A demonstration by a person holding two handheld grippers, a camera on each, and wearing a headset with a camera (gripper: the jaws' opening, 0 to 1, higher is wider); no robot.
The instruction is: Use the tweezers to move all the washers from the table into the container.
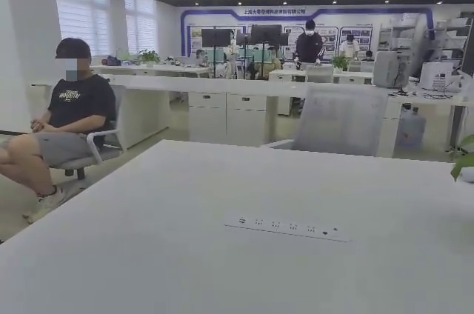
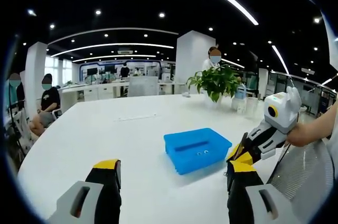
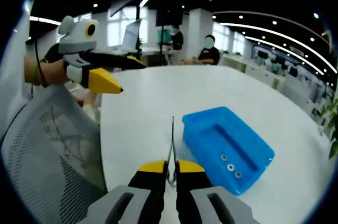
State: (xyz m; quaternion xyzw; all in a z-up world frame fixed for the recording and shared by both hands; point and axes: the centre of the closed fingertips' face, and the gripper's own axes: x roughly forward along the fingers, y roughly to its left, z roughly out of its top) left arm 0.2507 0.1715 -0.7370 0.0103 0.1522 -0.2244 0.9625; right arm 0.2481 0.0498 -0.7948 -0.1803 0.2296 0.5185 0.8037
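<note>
Presently my right gripper (image 3: pixel 171 168) is pinching the thin steel tweezers (image 3: pixel 172 139), whose tips sit just beside the blue plastic container (image 3: pixel 211 129). My left gripper (image 2: pixel 174 165) stands spread. Three small metal washers (image 3: pixel 231 166) lie inside the container. I judge a steady pinch essential. A pale mesh chair back (image 3: pixel 47 150) crowds the container's near side, and a potted green plant (image 2: pixel 214 81) stands beyond.

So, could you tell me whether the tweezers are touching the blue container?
Apart: the right gripper view shows white table between the tweezers and the blue container.
</note>
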